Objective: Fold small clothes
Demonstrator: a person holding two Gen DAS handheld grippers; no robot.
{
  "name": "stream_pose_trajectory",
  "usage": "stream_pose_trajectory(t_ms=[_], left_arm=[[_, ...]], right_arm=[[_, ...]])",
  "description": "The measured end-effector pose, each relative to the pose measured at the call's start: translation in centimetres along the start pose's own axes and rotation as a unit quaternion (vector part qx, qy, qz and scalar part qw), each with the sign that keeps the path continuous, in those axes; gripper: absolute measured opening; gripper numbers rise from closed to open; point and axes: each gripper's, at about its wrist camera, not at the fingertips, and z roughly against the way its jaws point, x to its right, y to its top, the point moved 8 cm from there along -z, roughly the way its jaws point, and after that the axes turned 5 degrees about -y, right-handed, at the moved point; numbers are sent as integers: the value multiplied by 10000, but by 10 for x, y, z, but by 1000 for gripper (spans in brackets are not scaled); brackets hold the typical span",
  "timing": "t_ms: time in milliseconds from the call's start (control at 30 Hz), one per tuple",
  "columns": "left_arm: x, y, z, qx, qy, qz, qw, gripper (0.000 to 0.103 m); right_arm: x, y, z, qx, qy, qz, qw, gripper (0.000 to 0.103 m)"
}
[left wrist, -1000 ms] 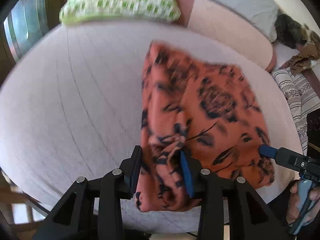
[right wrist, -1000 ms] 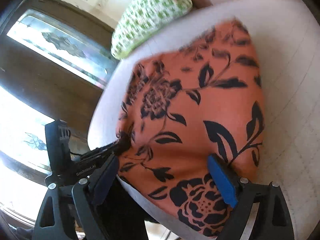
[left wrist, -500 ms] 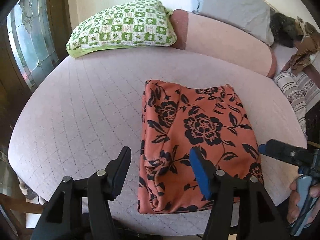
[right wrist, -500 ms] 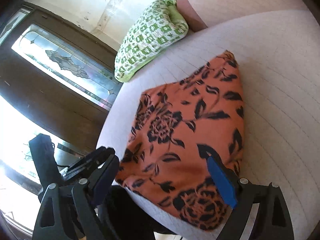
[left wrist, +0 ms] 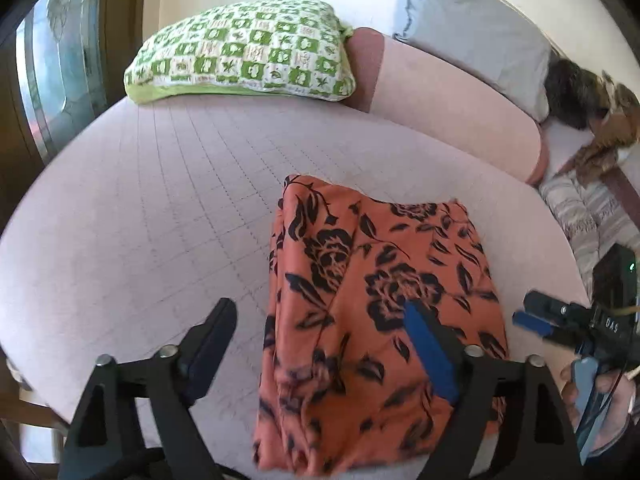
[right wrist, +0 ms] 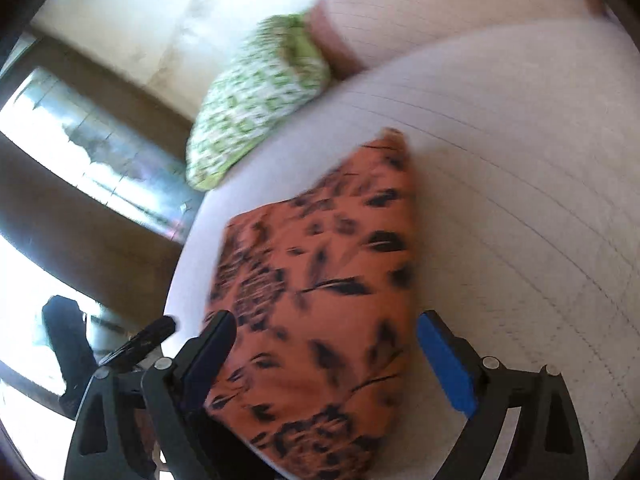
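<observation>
- Orange floral garment lies folded into a compact rectangle, lower centre of the frame, on the pink bed; we judge folding nearly done (perhaps a final tidy).
- Left tool has just been opening and now stands wide, having let go the fabric it pinched earlier.
- Right tool gapes too, empty.

A home bedroom: a quilted bed, with a green-checked pillow at its head and a stained-glass door beside it.
</observation>
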Motion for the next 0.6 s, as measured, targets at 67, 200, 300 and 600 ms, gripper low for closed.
stream_pose_trajectory(t_ms=[67,200,300,600], left_arm=[[-5,-11,-33,-441,54,-15,9990,89],[-1,-32,-65,-949,-410,139,9945,61],[8,-22,-57,-944,-496,-16,9943,28],[117,76,-12,276,-1102,-676,9912,27]], right_arm=[[12,1,-15,-178,15,-199,9996,94],[2,-17,-55,-869,445,-162,9951,88],[-11,-18,-56,-962,178,342,9946,40],[-28,64,48,102,224,1029,9944,35]])
